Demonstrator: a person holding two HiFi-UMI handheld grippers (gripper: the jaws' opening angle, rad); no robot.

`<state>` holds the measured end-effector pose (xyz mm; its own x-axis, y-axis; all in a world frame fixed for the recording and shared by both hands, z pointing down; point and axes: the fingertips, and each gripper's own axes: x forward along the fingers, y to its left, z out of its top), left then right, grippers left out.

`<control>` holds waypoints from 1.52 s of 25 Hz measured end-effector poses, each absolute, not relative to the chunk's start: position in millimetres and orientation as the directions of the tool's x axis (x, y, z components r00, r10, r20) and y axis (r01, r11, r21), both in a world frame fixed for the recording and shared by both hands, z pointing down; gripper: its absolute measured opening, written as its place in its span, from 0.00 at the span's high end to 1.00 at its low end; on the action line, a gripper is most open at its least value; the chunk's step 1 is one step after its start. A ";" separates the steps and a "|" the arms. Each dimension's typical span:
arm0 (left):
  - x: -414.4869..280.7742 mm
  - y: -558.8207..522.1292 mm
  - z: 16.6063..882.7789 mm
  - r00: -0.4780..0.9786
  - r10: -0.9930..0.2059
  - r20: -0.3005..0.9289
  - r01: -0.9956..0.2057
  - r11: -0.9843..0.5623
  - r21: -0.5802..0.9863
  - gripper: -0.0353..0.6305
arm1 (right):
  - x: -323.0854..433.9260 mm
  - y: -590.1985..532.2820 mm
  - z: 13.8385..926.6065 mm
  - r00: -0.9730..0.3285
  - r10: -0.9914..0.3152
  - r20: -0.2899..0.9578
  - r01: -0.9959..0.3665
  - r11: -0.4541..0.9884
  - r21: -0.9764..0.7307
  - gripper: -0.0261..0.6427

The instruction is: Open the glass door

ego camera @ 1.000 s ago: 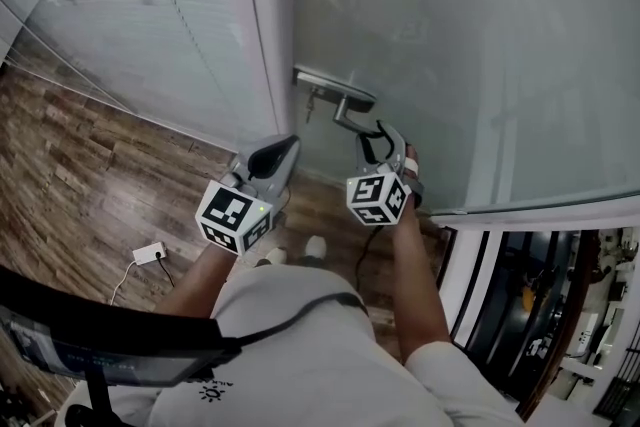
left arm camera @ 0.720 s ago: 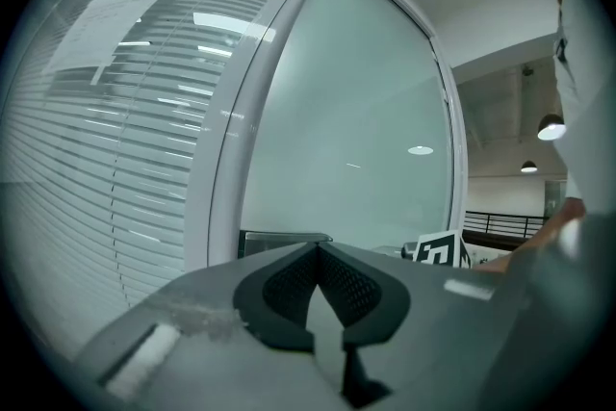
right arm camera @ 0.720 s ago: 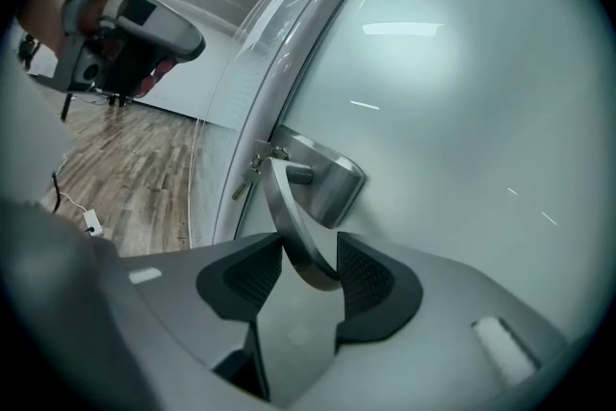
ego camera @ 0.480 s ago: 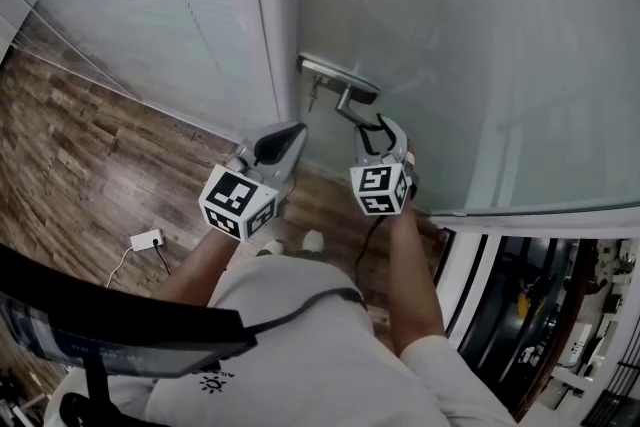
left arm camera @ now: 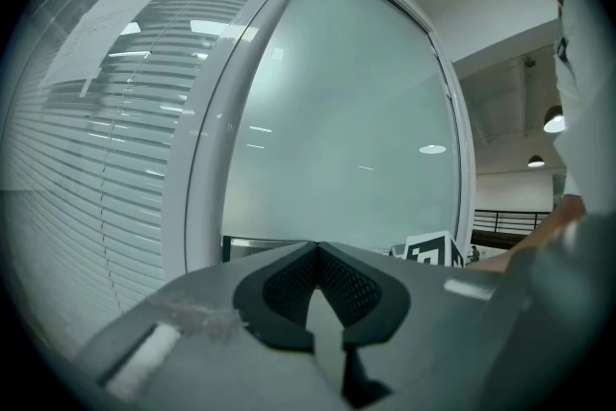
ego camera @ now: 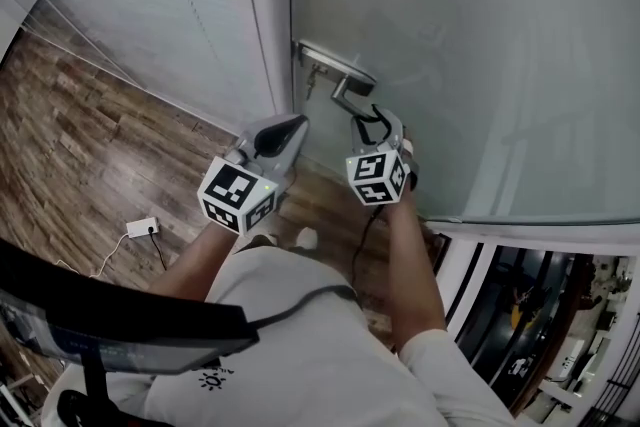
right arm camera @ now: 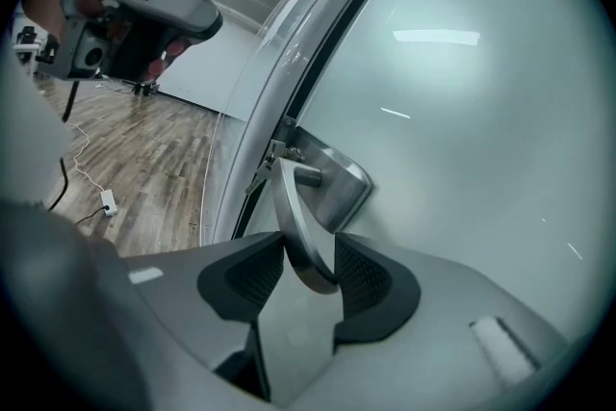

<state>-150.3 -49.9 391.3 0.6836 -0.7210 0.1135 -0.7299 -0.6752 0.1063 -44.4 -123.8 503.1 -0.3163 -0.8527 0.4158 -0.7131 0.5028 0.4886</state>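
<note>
Right gripper view: right gripper [right arm camera: 310, 257] pinches the handle [right arm camera: 293, 205] on the door [right arm camera: 462, 111].
Its jaws have just been closing on it; left gripper [left arm camera: 316, 250] pressed together, empty.

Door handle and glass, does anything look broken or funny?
Nothing stands out. The door handle looks whole and unbent, and the glass door shows no cracks or chips.

A frosted glass door [ego camera: 480, 65], smooth, with a soft sheen and faint reflections. Its door handle [right arm camera: 300, 217] is brushed satin metal. The right gripper [right arm camera: 310, 267] and left gripper [left arm camera: 316, 250] are matt grey plastic with black, finely ribbed pads [right arm camera: 252, 276]. The floor [ego camera: 80, 145] is grainy wood planking.
</note>
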 end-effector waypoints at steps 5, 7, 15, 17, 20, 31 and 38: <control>-148.8 -52.8 394.7 0.673 -0.731 0.118 -0.740 -0.664 0.105 0.94 | -43.8 -127.5 494.2 -0.327 -0.845 0.423 -0.634 0.528 0.565 0.70; -149.2 -56.7 397.9 0.673 -0.730 0.122 -0.740 -0.664 0.106 0.94 | -45.2 -130.2 492.6 -0.334 -0.839 0.429 -0.620 0.538 0.571 0.70; -141.6 -76.8 410.3 0.724 -0.676 0.136 -0.689 -0.716 0.111 0.94 | -45.2 -135.6 496.3 -0.340 -0.823 0.455 -0.641 0.557 0.529 0.69; -136.8 -84.6 408.3 0.748 -0.650 0.134 -0.663 -0.741 0.102 0.94 | -45.6 -138.2 495.0 -0.332 -0.825 0.458 -0.651 0.552 0.522 0.69; -123.4 -94.4 400.6 0.788 -0.603 0.121 -0.614 -0.784 0.090 0.94 | -43.2 -144.1 492.2 -0.320 -0.824 0.467 -0.653 0.549 0.521 0.69; -69.7 -156.9 398.2 0.882 -0.452 0.132 -0.465 -0.881 0.092 0.94 | -2.8 -215.5 494.5 -0.285 -0.819 0.498 -0.700 0.533 0.476 0.69; -63.2 -140.4 405.2 0.913 -0.386 0.132 -0.398 -0.913 0.088 0.94 | 3.8 -227.4 495.7 -0.246 -0.837 0.489 -0.722 0.494 0.484 0.69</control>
<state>-63.2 -140.4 405.2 0.9131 -0.3857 0.1323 -0.3984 -0.9130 0.0877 3.8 -227.4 495.7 -0.2456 -0.8371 0.4888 -0.7221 0.4944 0.4838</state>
